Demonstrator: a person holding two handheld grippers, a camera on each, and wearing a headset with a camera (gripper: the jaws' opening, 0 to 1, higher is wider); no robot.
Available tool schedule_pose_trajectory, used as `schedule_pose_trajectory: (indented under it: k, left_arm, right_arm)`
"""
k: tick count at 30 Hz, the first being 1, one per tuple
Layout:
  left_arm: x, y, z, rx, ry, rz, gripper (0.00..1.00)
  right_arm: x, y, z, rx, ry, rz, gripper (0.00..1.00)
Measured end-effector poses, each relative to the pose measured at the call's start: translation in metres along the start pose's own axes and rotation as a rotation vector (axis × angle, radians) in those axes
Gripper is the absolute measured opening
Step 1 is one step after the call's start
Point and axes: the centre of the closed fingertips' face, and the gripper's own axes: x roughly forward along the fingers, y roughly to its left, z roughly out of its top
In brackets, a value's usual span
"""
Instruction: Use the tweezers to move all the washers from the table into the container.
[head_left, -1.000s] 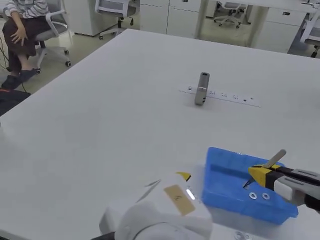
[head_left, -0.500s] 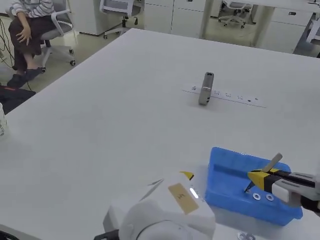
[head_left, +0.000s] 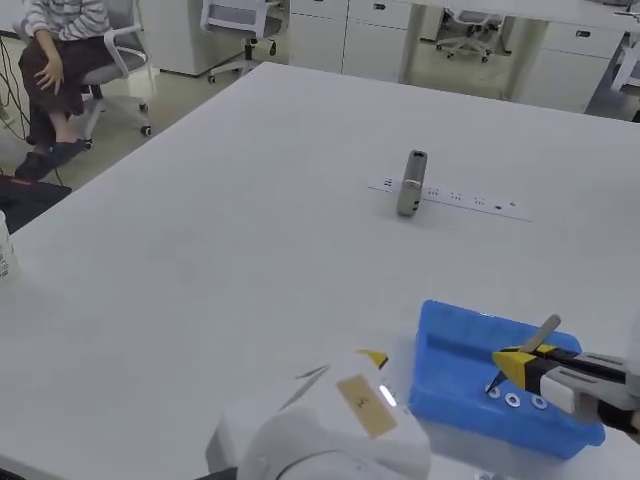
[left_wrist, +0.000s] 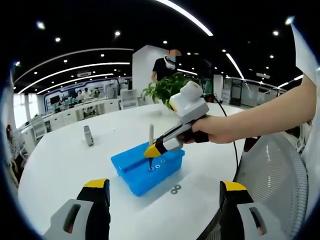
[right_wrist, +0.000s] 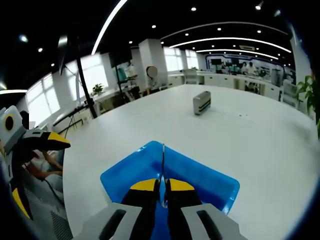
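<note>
- While hanging over the container (head_left: 450, 370), clamps the tweezers (head_left: 545, 330) between fully closed jaws: right gripper (right_wrist: 162, 185), carried in a hand (left_wrist: 220, 131).
- Tweezers angled down into the container, tip low and just beside three washers (head_left: 512, 400) on the blue floor; cannot tell whether tip and washers touch.
- Left gripper (left_wrist: 164, 186): jaws spread wide with nothing between them, low over the near edge of the table (head_left: 250, 230), short of the container and apart from it.
- Two loose washers (left_wrist: 175, 190) side by side on the table, just outside the container's near wall, between the container and the left gripper.
- In the way between the tweezers' tip and the loose washers: that near wall of the container.
- Farther back, well apart from the container: a grey block (head_left: 410, 182) upright on a flat strip (head_left: 470, 200).
- Beyond the table: a seated person (head_left: 55, 55) at far left, office chairs (head_left: 235, 20) and white cabinets (head_left: 370, 45).
- In the left gripper view, a plant (left_wrist: 162, 90) behind the right gripper and a white mesh panel (left_wrist: 270, 170) close at the right.
</note>
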Motion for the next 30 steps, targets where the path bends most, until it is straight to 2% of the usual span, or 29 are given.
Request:
schedule_pose_trajectory:
  k: [4,7,13,17,30]
  left_arm:
    - [0.001,-0.001,0.0,0.003,0.002,-0.005,0.92]
    - [0.001,-0.002,-0.001,0.009,0.006,-0.01,0.92]
    - [0.001,-0.003,-0.001,0.009,0.005,-0.014,0.92]
    - [0.001,-0.003,-0.001,0.008,0.005,-0.015,0.92]
    - [0.001,-0.002,-0.002,0.009,0.012,-0.009,0.92]
  right_arm:
    - [-0.005,0.002,0.005,0.005,-0.023,-0.001,0.04]
    - [-0.011,0.008,0.014,0.051,-0.069,0.021,0.04]
    - [-0.024,0.012,0.027,0.082,-0.129,0.022,0.04]
    - [-0.034,0.019,0.033,0.106,-0.166,0.041,0.04]
    - [-0.056,0.04,0.025,0.119,-0.183,0.085,0.04]
